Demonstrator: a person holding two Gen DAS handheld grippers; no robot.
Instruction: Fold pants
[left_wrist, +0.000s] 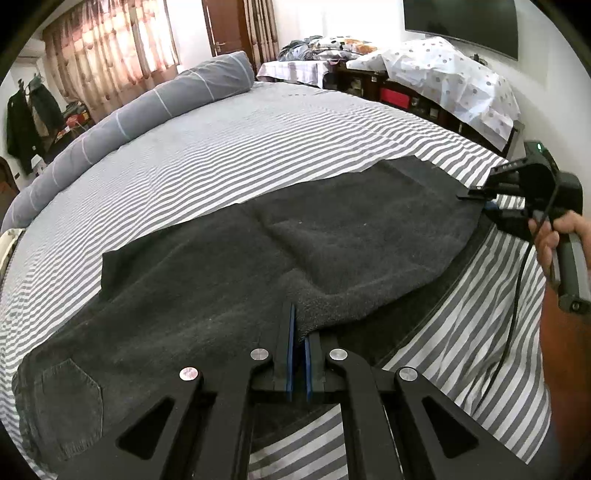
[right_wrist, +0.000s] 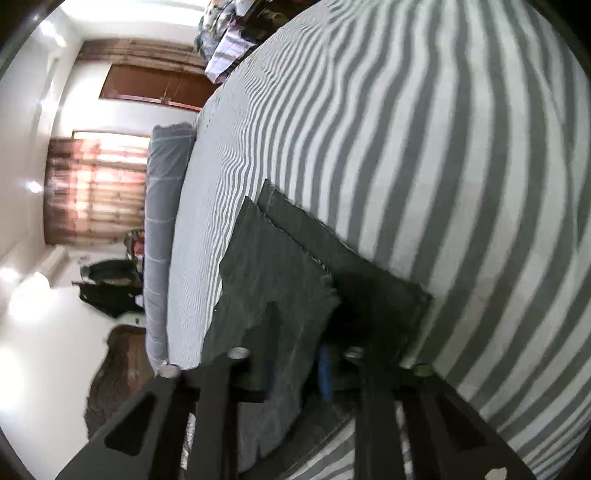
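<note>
Left gripper (left_wrist: 299, 328): jaws nearly closed, pinching a raised fold of the one pair of dark grey pants (left_wrist: 221, 266) lying flat on the striped bedsheet (left_wrist: 221, 147). Right gripper (left_wrist: 480, 201): jaws narrow, clamping the leg-hem end (right_wrist: 295, 280). Two grippers, one bolster (left_wrist: 147, 107).

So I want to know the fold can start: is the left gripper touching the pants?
Touching. The left wrist view shows the left gripper closed, its blue pads pinching a raised fold of the dark pants on the striped bed.
</note>
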